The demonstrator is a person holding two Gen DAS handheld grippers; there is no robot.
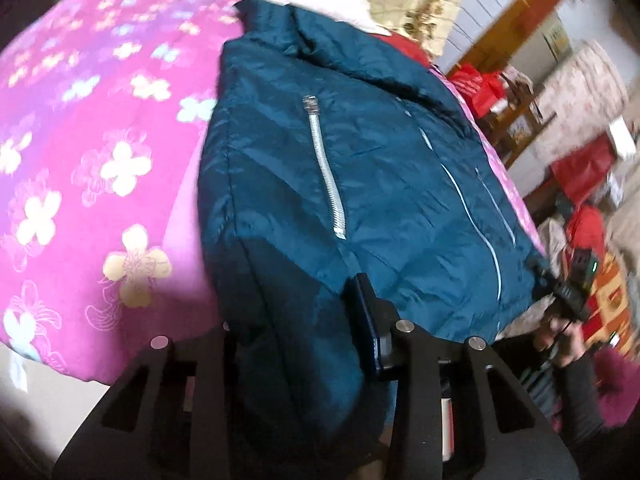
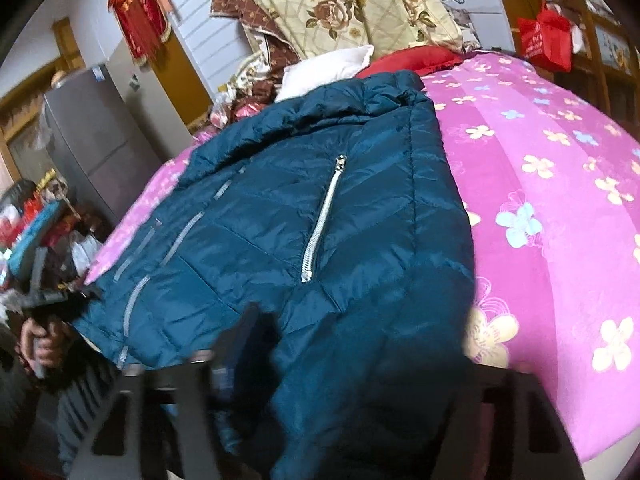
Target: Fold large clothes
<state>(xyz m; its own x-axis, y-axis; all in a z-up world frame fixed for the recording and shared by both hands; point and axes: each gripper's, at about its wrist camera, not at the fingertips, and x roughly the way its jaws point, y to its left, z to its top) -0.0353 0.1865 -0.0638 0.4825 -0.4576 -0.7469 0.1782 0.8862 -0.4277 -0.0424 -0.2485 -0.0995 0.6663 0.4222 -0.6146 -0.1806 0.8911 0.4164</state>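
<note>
The left gripper [image 1: 304, 320] was clamped on the near hem of the teal jacket [image 1: 360, 168], as was the right gripper [image 2: 360, 344]; the jacket was spread, zipper [image 2: 320, 220] up, on the pink floral bedspread [image 2: 540, 200]

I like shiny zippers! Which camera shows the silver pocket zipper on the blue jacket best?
The right wrist view: the silver pocket zipper sits mid-frame, fairly sharp, pull and teeth visible on the blue jacket. The left wrist view shows the whole zipper too, slightly blurrier.
</note>
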